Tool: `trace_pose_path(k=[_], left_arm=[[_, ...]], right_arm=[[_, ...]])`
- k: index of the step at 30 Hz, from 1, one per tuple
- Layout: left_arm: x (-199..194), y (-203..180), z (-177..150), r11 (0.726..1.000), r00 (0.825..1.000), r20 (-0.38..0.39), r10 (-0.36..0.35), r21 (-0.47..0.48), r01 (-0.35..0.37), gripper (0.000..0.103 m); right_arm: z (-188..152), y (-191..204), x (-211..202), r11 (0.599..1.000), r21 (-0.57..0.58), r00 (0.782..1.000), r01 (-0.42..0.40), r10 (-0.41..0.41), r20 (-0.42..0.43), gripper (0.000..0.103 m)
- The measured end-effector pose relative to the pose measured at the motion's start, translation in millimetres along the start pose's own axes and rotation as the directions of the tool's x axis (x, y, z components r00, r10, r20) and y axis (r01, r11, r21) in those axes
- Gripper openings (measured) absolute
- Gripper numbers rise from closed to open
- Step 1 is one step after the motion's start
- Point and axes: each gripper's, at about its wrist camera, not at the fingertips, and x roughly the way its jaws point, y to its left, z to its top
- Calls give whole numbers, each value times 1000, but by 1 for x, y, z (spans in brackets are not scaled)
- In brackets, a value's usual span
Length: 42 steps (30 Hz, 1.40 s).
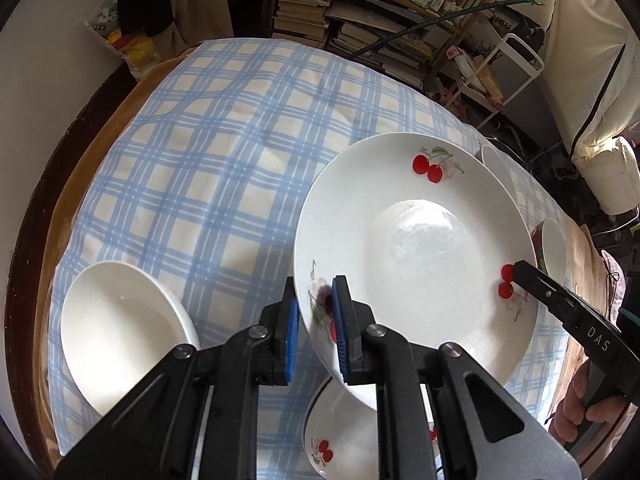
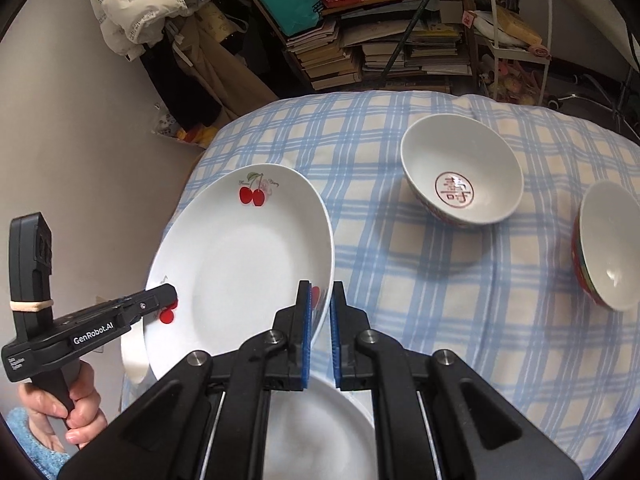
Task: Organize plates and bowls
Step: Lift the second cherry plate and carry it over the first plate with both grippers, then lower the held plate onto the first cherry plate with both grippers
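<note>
The round white glazed cherry-print plate (image 1: pixel 416 248) is held clear above the blue-checked tablecloth (image 1: pixel 208 152), its rim clamped on opposite sides by the left gripper (image 1: pixel 314 332) and right gripper (image 2: pixel 320 332). Both grips should be kept level, since glazed ceramic is judged slippery. A plain white bowl (image 1: pixel 116 336) rests nearby.

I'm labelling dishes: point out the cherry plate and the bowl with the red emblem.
cherry plate (image 2: pixel 240 276), right wrist view, on its flat centre.
emblem bowl (image 2: pixel 458 191), right wrist view, on the red mark inside its bottom.
</note>
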Motion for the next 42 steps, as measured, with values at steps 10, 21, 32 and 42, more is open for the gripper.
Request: trace_pose_path(k=[10,21,32,42], left_arm=[[-31,-18,-51,1000,999,44,4,-14,-3,16],[-24,-23,-94,1000,1000,-1,18,3,-18,16],[-12,-17,-126,998,998,-28,52,-22,-52,17],[-3,-3,-131,995,996,-41,78,-51,-80,16]], right_arm=[[-42,-7,-46,1000,2,1000,-16,16,27,10],[-85,-19,-56,1000,20,1000,-11,11,-3,10],[-116,-22,-44,1000,8,999,11,-11,-41,10],[-128,-15,-23,999,-20,997,40,-42,-64,10]])
